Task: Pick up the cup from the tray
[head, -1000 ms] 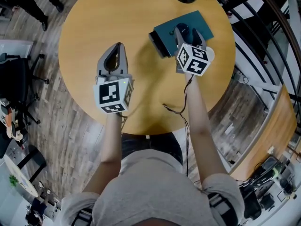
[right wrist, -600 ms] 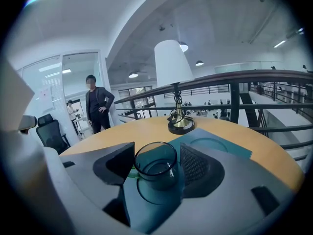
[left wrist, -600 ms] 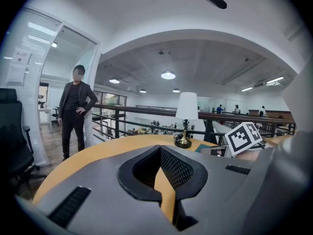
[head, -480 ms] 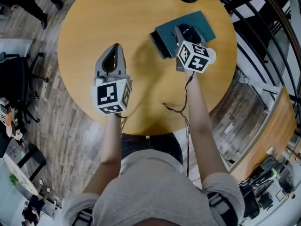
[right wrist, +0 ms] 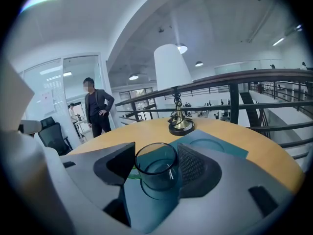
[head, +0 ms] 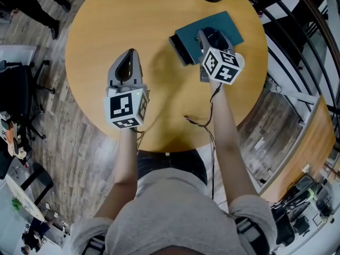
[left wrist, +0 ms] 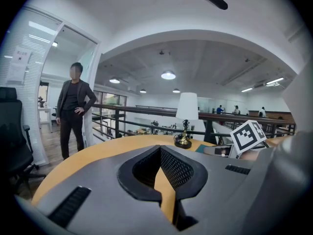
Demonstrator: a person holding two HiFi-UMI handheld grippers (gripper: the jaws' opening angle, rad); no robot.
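We have the right tool with its jaws pressed on both sides of the glass cup. The cup sits between them on the teal tray, and the lamp is beyond the jaw tips. We see the left tool closed and empty over the counter, well apart from the tray.

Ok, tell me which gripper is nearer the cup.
Right. The right gripper has the cup between its jaws on the tray; the left gripper sits well aside over the table, jaws together.
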